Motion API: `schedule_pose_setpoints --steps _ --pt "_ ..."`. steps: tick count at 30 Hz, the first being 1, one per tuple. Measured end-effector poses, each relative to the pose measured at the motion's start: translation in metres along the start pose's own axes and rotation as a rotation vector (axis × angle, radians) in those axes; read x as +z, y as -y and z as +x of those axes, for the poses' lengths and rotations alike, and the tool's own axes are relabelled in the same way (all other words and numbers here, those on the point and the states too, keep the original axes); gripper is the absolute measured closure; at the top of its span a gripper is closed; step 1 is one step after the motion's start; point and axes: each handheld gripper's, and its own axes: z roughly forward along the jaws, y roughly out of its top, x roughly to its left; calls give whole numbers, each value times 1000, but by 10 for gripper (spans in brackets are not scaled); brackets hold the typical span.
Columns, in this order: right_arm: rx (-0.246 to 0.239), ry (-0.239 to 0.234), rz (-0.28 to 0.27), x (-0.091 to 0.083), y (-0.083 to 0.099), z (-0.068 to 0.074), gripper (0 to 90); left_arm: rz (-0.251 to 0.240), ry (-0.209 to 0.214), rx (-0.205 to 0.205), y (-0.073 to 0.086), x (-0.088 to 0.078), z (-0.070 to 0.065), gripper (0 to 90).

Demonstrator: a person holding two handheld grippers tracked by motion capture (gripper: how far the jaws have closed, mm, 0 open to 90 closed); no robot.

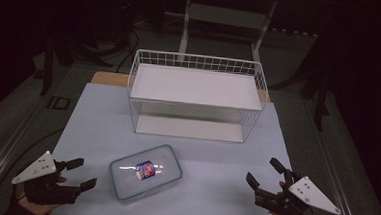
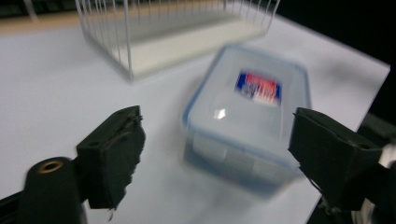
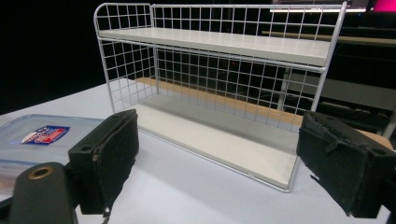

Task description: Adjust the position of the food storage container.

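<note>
A clear plastic food box with a blue-rimmed lid and a red-and-blue label (image 1: 145, 172) lies on the white table top near its front, left of centre. My left gripper (image 1: 83, 173) hovers open at the front left, pointing at the box (image 2: 247, 112), with a gap between them. At the front right my right gripper (image 1: 265, 172) also stands open, nothing between its jaws. Its view looks at a white wire rack with two shelves (image 3: 224, 93) and catches the box (image 3: 42, 137) at the left edge.
The wire rack (image 1: 196, 95) stands at the back middle of the white table top (image 1: 97, 127), open side facing the front. Dark floor, cables and a table frame lie beyond. Bare surface surrounds the box on all sides.
</note>
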Motion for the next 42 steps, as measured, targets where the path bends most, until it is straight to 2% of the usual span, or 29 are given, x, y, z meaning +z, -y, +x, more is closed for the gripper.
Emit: schedule_pose_setpoints --steps 1,2,4,5,6,7,9,11,16,18,20,24,25,29,33,36,42 --pt "3 0 1 0 0 0 128 30 -6 4 4 2 2 325" --pt "4 0 2 1 1 0 128 65 3 -10 7 4 5 383" --pt "5 -2 4 1 1 0 128 130 -6 0 14 9 9 513" --pt "1 -2 1 1 1 1 128 152 7 -3 17 12 10 540" --pt "-3 -5 0 1 1 1 128 182 18 -10 20 15 11 609" --pt "-2 -4 1 1 1 1 128 209 19 -7 22 18 11 632" --pt "0 -7 2 1 1 1 128 252 49 4 25 26 8 719" --pt "0 -7 4 2 1 1 128 289 51 5 25 34 6 771" --pt "4 -3 10 3 4 0 128 328 70 -17 22 52 2 883" --pt "0 -2 17 3 5 0 128 342 76 -17 21 58 0 895" --pt "-2 -4 17 4 5 0 128 346 90 1 19 65 -2 896" --pt "2 -6 20 4 6 0 128 342 105 -10 17 75 -2 897" --pt "1 -7 22 4 6 0 128 349 94 -2 17 77 -3 897" --pt "7 -12 29 5 7 -1 129 353 92 -20 17 81 0 897" --pt "11 -15 31 6 7 -1 129 335 76 -31 12 85 4 897" --pt "9 -18 32 7 7 -1 129 325 79 -41 8 92 7 897" --pt "6 -21 40 9 8 1 129 327 72 -30 -4 109 10 897"
